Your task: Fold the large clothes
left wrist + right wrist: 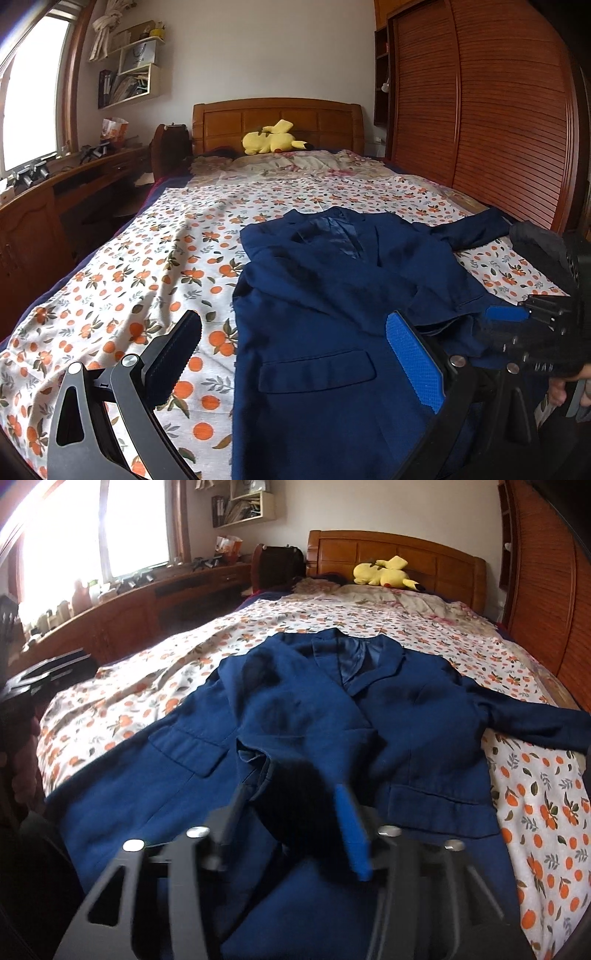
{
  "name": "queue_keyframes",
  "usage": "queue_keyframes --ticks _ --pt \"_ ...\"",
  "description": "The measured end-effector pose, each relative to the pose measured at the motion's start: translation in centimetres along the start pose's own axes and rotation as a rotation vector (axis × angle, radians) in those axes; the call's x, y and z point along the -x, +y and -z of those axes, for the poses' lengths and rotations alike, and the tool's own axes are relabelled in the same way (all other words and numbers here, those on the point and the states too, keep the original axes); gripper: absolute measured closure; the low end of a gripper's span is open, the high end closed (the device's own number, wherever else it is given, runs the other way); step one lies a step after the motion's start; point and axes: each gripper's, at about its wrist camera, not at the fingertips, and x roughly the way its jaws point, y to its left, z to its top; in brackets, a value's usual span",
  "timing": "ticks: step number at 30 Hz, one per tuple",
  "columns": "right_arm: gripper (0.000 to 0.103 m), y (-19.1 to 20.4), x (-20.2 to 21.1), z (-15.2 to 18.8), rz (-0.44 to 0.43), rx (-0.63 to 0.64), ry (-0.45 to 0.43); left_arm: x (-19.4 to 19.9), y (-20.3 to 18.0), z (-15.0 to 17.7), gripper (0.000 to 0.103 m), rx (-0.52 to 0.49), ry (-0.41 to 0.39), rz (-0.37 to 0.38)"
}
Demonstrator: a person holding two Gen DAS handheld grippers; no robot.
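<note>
A navy blue suit jacket [406,716] lies front up on the bed, its collar toward the headboard. One sleeve [288,716] is folded across the chest, and its cuff end lies between the fingers of my right gripper [295,808]. Those jaws stand apart and the pads do not press the cloth, though the view is blurred there. The other sleeve [539,723] stretches out to the right. In the left wrist view my left gripper [295,347] hovers wide open over the jacket [325,280] near its left pocket [314,373], holding nothing.
The bedsheet [147,280] is white with an orange-fruit print. A yellow plush toy [269,142] rests by the wooden headboard [277,118]. A wooden desk [55,192] runs under the window on the left, and a slatted wardrobe [498,110] stands on the right.
</note>
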Motion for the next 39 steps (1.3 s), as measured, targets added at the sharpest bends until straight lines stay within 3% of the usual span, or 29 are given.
queue_keyframes --ticks 9,19,22,27,29,39 --pt "0.046 3.3 0.4 -1.9 -0.043 0.119 -0.005 -0.2 -0.9 0.0 0.002 -0.002 -0.003 0.011" --pt "0.046 4.5 -6.6 -3.6 -0.037 0.166 0.138 -1.0 -0.4 0.2 0.002 0.006 0.016 -0.003" --pt "0.046 4.4 -8.5 -3.7 0.003 0.195 0.199 -1.1 -0.4 0.3 0.002 0.002 0.018 -0.003" --pt "0.084 3.4 -8.9 -3.5 -0.01 0.195 0.231 -1.1 -0.6 0.4 0.002 -0.007 0.021 0.003" --pt "0.093 2.8 -8.0 -3.8 -0.029 0.184 0.212 -1.1 -0.8 0.4 0.002 -0.015 0.022 0.007" --pt "0.099 -2.6 -0.8 -4.7 0.027 0.04 0.013 -1.6 -2.2 0.7 0.002 -0.038 0.03 0.023"
